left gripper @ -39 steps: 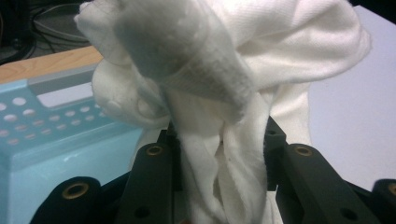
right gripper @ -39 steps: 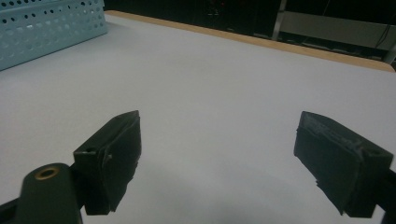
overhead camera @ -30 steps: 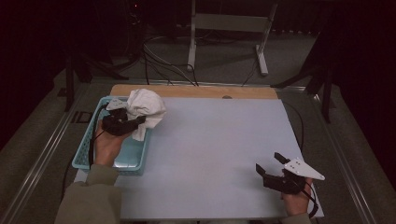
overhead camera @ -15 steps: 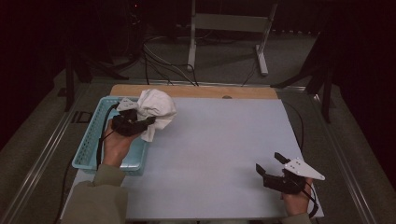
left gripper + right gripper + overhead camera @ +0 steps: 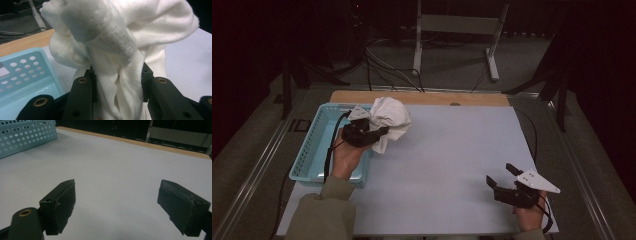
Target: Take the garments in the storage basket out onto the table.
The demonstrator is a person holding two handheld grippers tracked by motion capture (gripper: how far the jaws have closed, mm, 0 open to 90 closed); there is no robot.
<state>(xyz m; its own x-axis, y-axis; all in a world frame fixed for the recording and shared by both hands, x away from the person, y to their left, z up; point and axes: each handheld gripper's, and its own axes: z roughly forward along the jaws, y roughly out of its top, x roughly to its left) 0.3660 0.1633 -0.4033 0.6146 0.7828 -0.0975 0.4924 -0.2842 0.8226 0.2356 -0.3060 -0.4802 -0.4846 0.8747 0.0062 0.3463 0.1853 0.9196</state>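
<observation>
left gripper jaws are clamping a bunched white cloth, holding it above the right rim of the light-blue perforated basket, next to the white table. right gripper is sitting w/ jaws wide, holding nothing, near the table's front edge. risk: grip's only pinching a fold, so loose cloth is prob hanging low & could be snagging on the basket rim or slipping free.

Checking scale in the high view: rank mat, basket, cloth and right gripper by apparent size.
1. Mat
2. Basket
3. Cloth, held up nearer the camera by the left gripper, so possibly flattered
4. Right gripper
</observation>
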